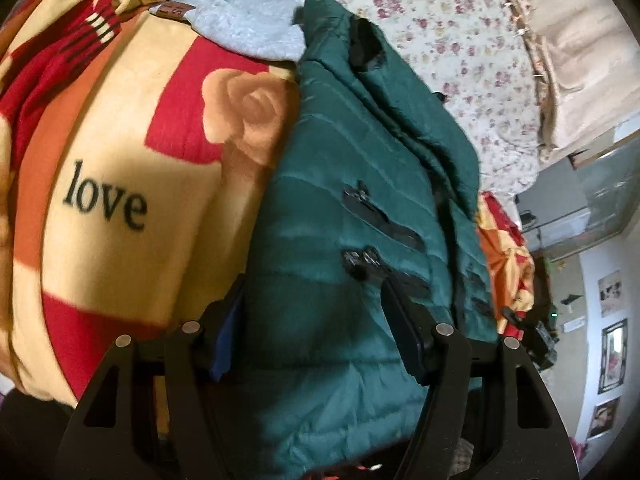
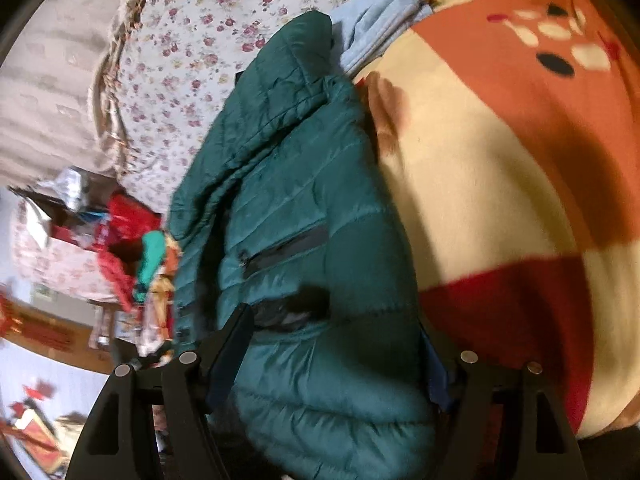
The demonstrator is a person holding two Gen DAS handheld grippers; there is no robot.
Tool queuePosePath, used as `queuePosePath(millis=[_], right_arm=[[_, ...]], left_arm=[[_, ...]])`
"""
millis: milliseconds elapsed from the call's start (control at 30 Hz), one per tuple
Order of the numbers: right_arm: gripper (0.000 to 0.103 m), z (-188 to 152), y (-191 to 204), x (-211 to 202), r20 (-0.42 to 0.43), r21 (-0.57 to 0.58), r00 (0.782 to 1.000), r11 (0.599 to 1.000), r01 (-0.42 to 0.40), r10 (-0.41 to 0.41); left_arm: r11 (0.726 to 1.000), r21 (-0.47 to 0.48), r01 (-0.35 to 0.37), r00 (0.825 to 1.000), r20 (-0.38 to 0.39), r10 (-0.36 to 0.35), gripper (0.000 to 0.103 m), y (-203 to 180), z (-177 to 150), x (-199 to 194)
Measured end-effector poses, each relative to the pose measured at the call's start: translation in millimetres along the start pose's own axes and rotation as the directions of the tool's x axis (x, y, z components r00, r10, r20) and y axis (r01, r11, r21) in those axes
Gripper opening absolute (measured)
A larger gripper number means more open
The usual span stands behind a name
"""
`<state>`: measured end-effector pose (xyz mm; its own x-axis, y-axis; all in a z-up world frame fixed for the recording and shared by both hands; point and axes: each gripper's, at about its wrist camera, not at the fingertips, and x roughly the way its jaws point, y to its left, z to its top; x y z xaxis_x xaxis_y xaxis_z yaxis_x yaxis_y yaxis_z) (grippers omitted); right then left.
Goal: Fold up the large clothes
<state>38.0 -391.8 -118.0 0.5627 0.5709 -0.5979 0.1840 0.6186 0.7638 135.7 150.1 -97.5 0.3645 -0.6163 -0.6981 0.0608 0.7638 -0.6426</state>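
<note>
A dark green quilted puffer jacket (image 1: pixel 360 208) with black zip pockets lies folded on a bed, partly over a red, cream and orange "love" blanket (image 1: pixel 132 168). My left gripper (image 1: pixel 316 300) is closed around a thick fold of the jacket's lower edge, one finger on each side. The right wrist view shows the same jacket (image 2: pixel 304 208); my right gripper (image 2: pixel 336 328) likewise clamps a bulky fold of it between its fingers. The jacket's hood end points away from both grippers.
A grey fleece garment (image 1: pixel 244 28) lies beyond the jacket. A floral bedsheet (image 1: pixel 440 40) covers the bed. A pile of clothes and bags (image 2: pixel 120 240) stands beside the bed. A wall with framed pictures (image 1: pixel 612 356) is at the right.
</note>
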Motion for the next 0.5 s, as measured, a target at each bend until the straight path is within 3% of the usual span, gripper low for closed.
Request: queuePosePath(millis=[200, 500], right_arm=[[0.074, -18, -12, -10, -0.011, 0.055, 0.996, 0.994, -0.093, 0.093], [0.071, -62, -7, 3, -0.099, 0.011, 0.992, 0.997, -0.073, 0.073]], left_arm=[[0.998, -0.021, 0.055, 0.997, -0.047, -0.056, 0.066, 6, -21, -1], [0.998, -0.008, 0.061, 0.998, -0.007, -0.061, 0.066, 2, -47, -5]])
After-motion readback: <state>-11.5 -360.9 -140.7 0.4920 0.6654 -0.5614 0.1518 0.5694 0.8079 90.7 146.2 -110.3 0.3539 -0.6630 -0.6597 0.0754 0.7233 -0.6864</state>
